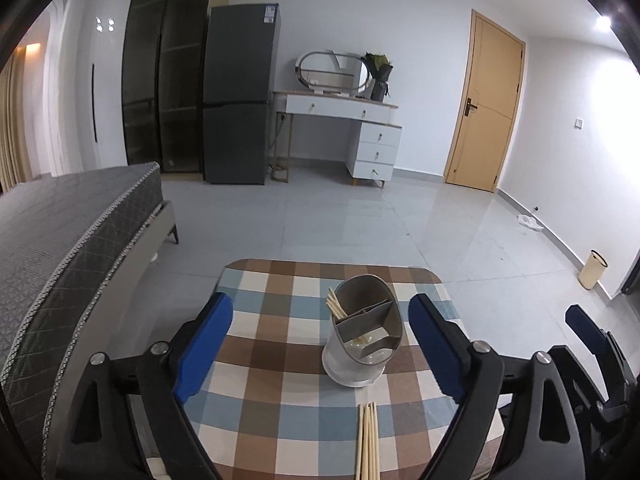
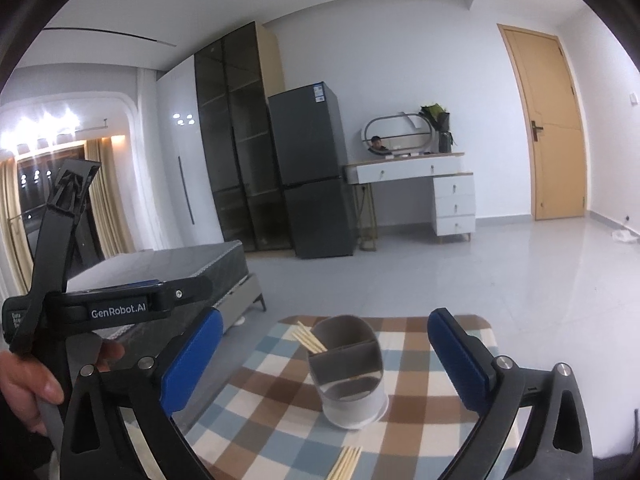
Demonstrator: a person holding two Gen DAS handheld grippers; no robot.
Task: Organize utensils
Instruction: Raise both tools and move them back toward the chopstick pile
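The left gripper (image 1: 320, 340) hangs above the near part of a small table (image 1: 256, 404) covered in a blue, brown and cream checked cloth, its blue-padded fingers (image 1: 206, 346) spread wide with nothing between them but air. No earlier view is on hand, so only that wide stance can be told. In the right wrist view the left hand (image 2: 28, 388) shows at the left edge, wrapped round the black handle of that tool. Right of it, the right gripper (image 2: 324, 360) also stands fully spread and empty, raised over the near edge of the table.

On the cloth, about midway across, stands a grey utensil holder (image 1: 362, 344), an oval cup with inner dividers. A few wooden chopsticks (image 1: 335, 304) lean out of its far left compartment, their tips pointing up and left. Something pale lies low in another compartment, possibly more sticks, though the view is too blurred to tell. Near the camera, just right of centre, a loose bundle of chopsticks (image 1: 368, 440) lies flat on the cloth, apart from the holder.

Beyond the table, from left to right: a grey bed (image 1: 80, 232), a dark fridge (image 1: 240, 96), a white dressing table (image 1: 360, 136) and a wooden door (image 1: 486, 108).
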